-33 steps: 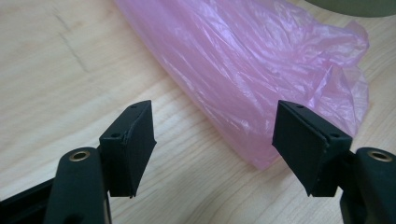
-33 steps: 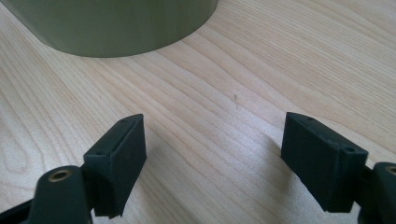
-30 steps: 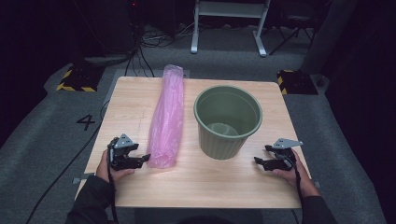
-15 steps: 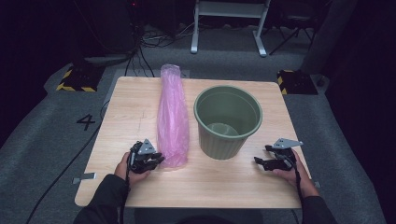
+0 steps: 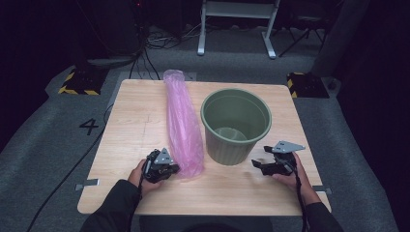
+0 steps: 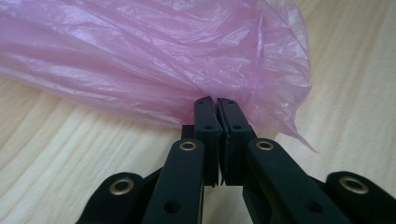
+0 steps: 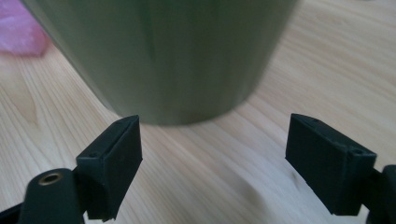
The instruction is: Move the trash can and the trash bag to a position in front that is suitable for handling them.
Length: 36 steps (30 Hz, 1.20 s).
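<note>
Wood table (image 5: 135, 121) — left claw (image 5: 175, 168) pinching pink bag (image 5: 183, 121) near-end edge.

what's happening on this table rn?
A person works at a wooden table with a hand-held gripper in each hand. The left gripper has just closed its jaws on the near end of a long pink plastic bag that lies flat beside a green bin; the film is pinched between the pads. The right gripper sits open near the bin's base, jaws wide apart, not touching it. The bin stands upright, and the bag is not yet in it.
</note>
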### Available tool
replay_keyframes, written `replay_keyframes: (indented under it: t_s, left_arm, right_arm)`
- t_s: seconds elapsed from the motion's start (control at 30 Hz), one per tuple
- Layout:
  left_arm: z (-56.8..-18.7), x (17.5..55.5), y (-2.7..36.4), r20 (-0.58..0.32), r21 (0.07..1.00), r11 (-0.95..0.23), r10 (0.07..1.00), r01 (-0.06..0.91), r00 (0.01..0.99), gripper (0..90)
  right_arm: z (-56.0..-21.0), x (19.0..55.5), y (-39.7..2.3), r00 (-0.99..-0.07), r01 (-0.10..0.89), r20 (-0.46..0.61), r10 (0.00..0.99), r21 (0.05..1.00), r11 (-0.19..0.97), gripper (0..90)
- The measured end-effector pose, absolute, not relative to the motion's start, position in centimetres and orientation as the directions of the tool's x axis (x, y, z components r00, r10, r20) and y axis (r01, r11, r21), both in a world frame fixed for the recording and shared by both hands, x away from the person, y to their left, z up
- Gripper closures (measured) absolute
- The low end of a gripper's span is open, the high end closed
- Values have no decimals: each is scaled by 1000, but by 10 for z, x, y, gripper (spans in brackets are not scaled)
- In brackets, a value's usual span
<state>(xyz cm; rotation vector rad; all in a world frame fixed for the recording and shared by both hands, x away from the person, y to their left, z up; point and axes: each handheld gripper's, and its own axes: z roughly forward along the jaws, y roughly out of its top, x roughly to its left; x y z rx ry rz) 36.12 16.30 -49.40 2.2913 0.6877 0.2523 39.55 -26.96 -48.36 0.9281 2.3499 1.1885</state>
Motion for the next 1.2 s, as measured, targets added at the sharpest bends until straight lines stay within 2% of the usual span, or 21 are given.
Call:
replay_keyframes:
  t_s: [0.17, 0.47, 0.8, 0.93, 1.03, 1.1, 1.2]
  left_arm:
    - [-494, 356, 148, -26, 689, -614, 510, 385, 860, 862]
    - [-495, 344, 116, -18, 699, -630, 459, 340, 888, 844]
    - [-495, 332, 63, 9, 700, -661, 386, 270, 922, 803]
    - [-495, 327, 47, 25, 711, -661, 367, 241, 930, 683]
    - [-490, 322, 43, 57, 717, -658, 385, 230, 921, 470]
    - [-484, 320, 52, 50, 742, -628, 400, 234, 915, 368]
    - [-475, 318, 72, 14, 781, -571, 419, 251, 908, 284]
  right_arm:
    - [-479, 401, -253, -741, 373, -23, 671, 817, 440, 204]
    - [-474, 404, -236, -758, 343, -50, 650, 817, 463, 179]
    - [-473, 404, -235, -756, 355, -40, 654, 814, 460, 205]
    - [-475, 400, -239, -767, 366, -12, 642, 813, 453, 233]
    - [-478, 393, -242, -780, 373, 3, 626, 805, 461, 249]
    - [-480, 389, -244, -789, 370, 2, 614, 799, 473, 259]
    - [-480, 384, -247, -796, 372, 17, 605, 803, 466, 265]
